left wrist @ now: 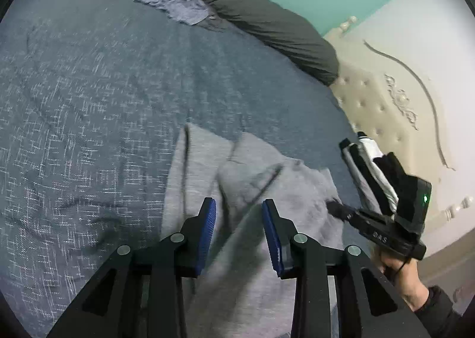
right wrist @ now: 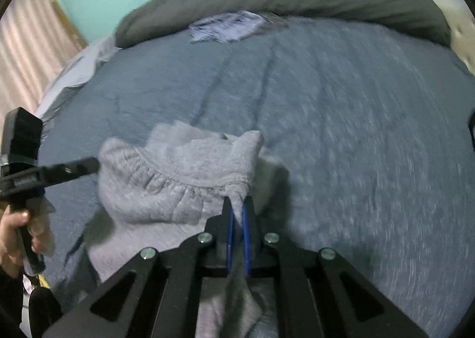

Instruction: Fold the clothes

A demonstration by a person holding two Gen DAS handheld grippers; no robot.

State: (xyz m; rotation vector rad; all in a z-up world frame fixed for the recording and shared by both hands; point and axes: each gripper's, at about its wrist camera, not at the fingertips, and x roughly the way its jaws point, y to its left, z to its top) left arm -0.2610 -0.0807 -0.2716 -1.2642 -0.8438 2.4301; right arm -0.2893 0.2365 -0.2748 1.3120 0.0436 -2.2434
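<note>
A light grey knit garment [left wrist: 202, 165] with a gathered elastic band lies rumpled on the bed, and the right wrist view shows the same garment [right wrist: 178, 165]. My left gripper [left wrist: 239, 210] hangs open above it, its blue pads apart and pressing on nothing. My right gripper [right wrist: 237, 213] is shut on a fold of the grey garment, with cloth pinched between the blue pads. In the left wrist view the right gripper [left wrist: 337, 208] comes in from the right, held by a hand [left wrist: 406, 278]. The left gripper [right wrist: 92, 164] shows at the left of the right wrist view.
A blue-grey flecked bedspread [left wrist: 89, 100] covers the bed. A dark grey rolled duvet [left wrist: 252, 8] runs along the far edge, with a crumpled pale blue cloth [left wrist: 169, 1] beside it. A cream tufted headboard [left wrist: 386, 106] and a teal wall stand beyond.
</note>
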